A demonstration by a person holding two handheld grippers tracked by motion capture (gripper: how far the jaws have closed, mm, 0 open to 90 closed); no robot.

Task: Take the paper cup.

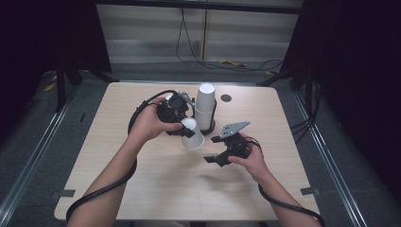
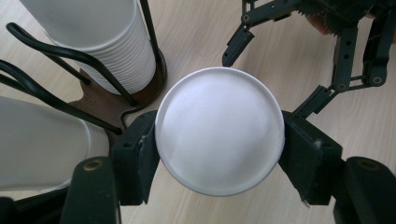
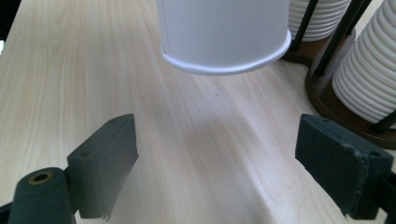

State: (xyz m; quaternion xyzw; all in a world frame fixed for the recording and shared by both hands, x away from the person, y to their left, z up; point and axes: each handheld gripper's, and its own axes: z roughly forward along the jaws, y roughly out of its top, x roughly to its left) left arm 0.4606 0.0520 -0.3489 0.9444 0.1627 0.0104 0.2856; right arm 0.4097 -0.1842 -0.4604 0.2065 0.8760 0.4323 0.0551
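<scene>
My left gripper [image 1: 186, 128] is shut on a single white paper cup [image 1: 192, 135], held mouth-down and slightly tilted just above the wooden table [image 1: 142, 189]. In the left gripper view the cup's closed base [image 2: 219, 130] sits squeezed between both black pads [image 2: 140, 154]. Right behind it stands a black wire holder with stacked white cups [image 1: 205, 101], whose ribbed rims [image 2: 100, 51] show close by. My right gripper [image 1: 213, 150] rests low on the table in front of the cup, jaws wide open and empty. In the right gripper view the cup's rim [image 3: 224, 60] hovers ahead of them.
A small black disc [image 1: 226, 98] lies on the table behind the cup holder. The holder's brown base [image 3: 345, 116] and a second cup stack [image 3: 369, 79] stand right of the right gripper's jaws. Bare tabletop lies along the front. Cables [image 1: 222, 61] run on the floor beyond.
</scene>
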